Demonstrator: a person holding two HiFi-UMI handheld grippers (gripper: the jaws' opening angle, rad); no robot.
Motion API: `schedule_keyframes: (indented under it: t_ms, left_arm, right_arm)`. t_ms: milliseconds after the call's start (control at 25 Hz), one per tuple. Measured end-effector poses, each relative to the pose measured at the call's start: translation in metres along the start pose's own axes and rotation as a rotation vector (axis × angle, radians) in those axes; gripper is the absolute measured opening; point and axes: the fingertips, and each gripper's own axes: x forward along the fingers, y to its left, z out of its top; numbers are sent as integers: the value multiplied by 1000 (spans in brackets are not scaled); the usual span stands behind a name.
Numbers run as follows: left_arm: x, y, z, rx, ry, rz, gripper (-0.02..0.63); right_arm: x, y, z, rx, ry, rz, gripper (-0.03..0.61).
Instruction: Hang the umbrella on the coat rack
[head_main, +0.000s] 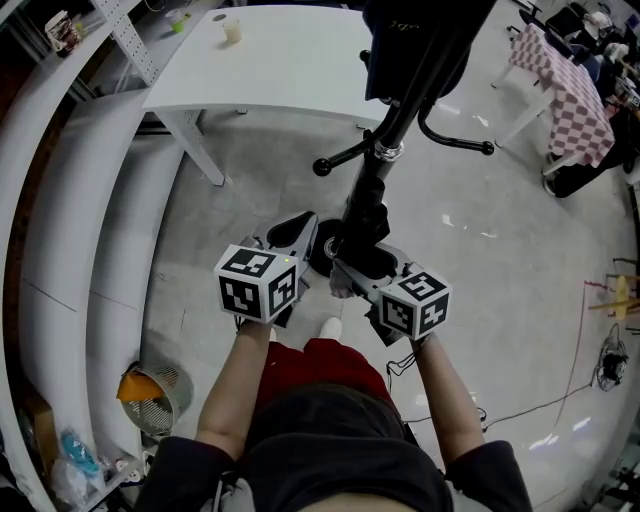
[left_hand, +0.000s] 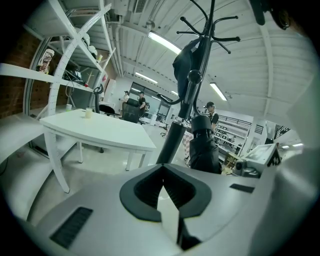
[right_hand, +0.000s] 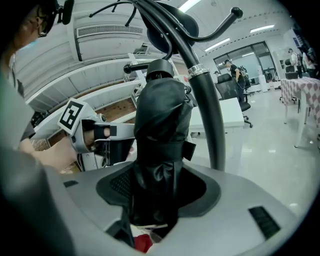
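The black coat rack (head_main: 392, 120) rises right in front of me, its curved hooks (right_hand: 220, 27) spreading overhead. A folded black umbrella (right_hand: 162, 145) stands upright just left of the rack's pole (right_hand: 207, 115), and my right gripper (right_hand: 152, 202) is shut on its lower part. In the head view the umbrella (head_main: 365, 220) sits against the pole, above the right gripper (head_main: 350, 272). My left gripper (head_main: 298, 238) is beside it on the left, shut with nothing in it. The left gripper view shows its jaws (left_hand: 167, 195) together, with the pole (left_hand: 172, 140) and umbrella (left_hand: 204, 147) beyond.
A white table (head_main: 280, 60) with a small cup (head_main: 232, 30) stands behind the rack to the left. A checkered-cloth table (head_main: 570, 85) is at the far right. A dark garment (left_hand: 186, 60) hangs on the rack. A wire bin (head_main: 160, 400) sits by the white curved ledge (head_main: 70, 230).
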Motion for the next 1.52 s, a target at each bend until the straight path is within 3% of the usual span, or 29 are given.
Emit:
schedule_keyframes:
  t_ms: [520,1520]
  left_arm:
    - [13,-1,-24,-16,49,6,12]
    - [9,40,-48,-52,97,33,12]
  right_arm:
    - [12,-17,-16,-4,35,-65,240]
    - [58,-64,-13,-114,-8,-366,242]
